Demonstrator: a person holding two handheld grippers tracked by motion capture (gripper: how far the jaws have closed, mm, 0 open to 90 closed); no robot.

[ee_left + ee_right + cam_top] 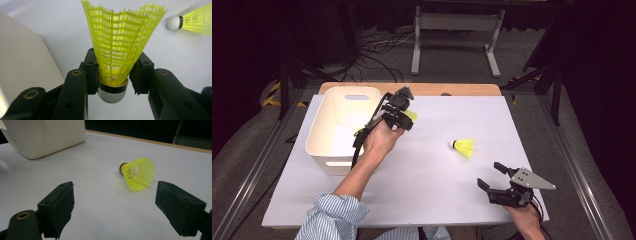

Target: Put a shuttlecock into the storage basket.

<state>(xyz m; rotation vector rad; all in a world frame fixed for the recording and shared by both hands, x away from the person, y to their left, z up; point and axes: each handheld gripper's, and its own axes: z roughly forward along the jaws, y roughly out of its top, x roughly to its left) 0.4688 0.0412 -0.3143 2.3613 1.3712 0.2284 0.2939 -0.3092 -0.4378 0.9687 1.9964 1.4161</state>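
The left tool (113, 75) pinches a yellow shuttlecock (117, 47) near its cork, beside the white bin (343, 127). The right tool (115, 207), jaws spread, is near the surface's (427, 185) front right corner. Its view shows the second shuttlecock (138, 173) lying on its side.

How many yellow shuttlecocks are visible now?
2: one held in the left gripper beside the white bin, one lying on the table. The bin's inside is partly hidden.

Surroundings: white sheet (422, 175) over a wooden tabletop (467, 89).
Wood shows only as a strip along the far edge. Behind it, on grey floor (242, 150): black cables (379, 52) in a loose tangle and a white metal stand (457, 22); yellow-black tape (273, 93) at far left.
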